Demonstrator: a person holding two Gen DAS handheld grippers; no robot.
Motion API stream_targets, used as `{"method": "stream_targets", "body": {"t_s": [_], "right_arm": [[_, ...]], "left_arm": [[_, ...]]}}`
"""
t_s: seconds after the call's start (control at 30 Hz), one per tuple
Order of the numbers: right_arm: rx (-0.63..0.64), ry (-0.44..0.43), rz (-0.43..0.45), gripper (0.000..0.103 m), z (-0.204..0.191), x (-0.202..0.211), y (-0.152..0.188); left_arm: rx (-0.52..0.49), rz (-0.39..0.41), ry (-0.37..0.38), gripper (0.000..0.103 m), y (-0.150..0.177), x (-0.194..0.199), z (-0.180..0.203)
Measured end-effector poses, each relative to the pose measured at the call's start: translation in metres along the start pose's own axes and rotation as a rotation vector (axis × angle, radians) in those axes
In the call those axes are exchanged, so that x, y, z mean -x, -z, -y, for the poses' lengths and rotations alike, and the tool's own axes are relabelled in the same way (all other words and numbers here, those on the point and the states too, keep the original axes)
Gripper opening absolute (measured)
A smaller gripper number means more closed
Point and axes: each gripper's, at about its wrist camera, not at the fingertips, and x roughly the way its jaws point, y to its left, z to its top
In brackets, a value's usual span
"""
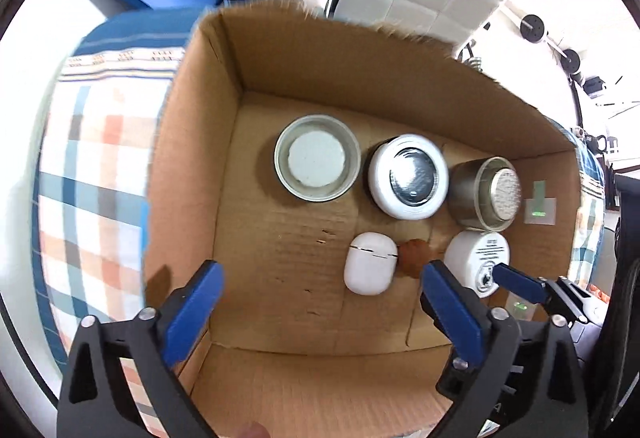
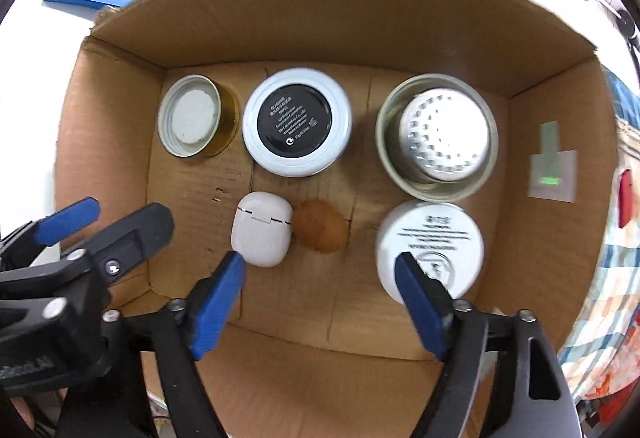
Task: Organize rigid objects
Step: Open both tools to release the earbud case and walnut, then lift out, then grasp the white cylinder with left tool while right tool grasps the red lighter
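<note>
Looks like the sorting is pretty much done: the white earbud case, the brown egg-shaped thing touching it and the white round jar make a front row in the cardboard box, with the gold-sided tin, the white compact with the black label and the silver tin lined up behind; nothing seems left outside, as far as I can see. The right gripper hangs wide open and empty, the egg thing just ahead of it, the case by one fingertip, the jar by the other; the left gripper is spread wide too, holding nothing, the case just ahead.
</note>
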Motion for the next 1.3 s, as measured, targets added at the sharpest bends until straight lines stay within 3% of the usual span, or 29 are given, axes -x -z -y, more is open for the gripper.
{"method": "stream_targets", "body": {"t_s": [0.17,0.3,0.47,0.63,0.7,0.77,0.87,1.03,1.2,1.3], "right_arm": [[0.040,0.011,0.058,0.097,0.005,0.044,0.013],[0.028,0.013,0.131,0.101,0.024,0.082,0.027],[-0.033,0.030,0.226,0.101,0.082,0.129,0.040],[-0.116,0.092,0.225,0.100,0.155,0.139,0.050],[-0.143,0.102,0.196,0.094,0.183,0.127,0.052],[-0.148,0.104,0.151,0.078,0.202,0.107,0.051],[-0.117,0.098,0.097,0.066,0.217,0.072,0.047],[-0.051,0.084,0.026,0.063,0.220,0.016,0.034],[-0.031,0.025,0.011,0.059,0.225,-0.013,0.021],[-0.032,0.028,-0.027,0.033,0.227,-0.026,0.019]], "left_arm": [[-0.021,0.096,-0.028,0.103,0.015,0.038,0.011],[-0.019,0.183,-0.056,0.103,0.017,0.061,0.048],[-0.040,0.276,-0.019,0.103,0.022,0.081,0.100],[-0.031,0.272,-0.001,0.103,0.019,0.060,0.137],[-0.035,0.241,-0.009,0.103,0.018,0.045,0.148],[-0.036,0.209,-0.020,0.103,0.017,0.028,0.156],[-0.034,0.152,-0.039,0.103,0.014,0.001,0.165],[-0.036,0.104,-0.092,0.103,0.014,-0.028,0.169],[-0.002,0.074,-0.129,0.103,0.009,-0.044,0.160],[0.004,0.072,-0.161,0.103,0.006,-0.048,0.157]]}}
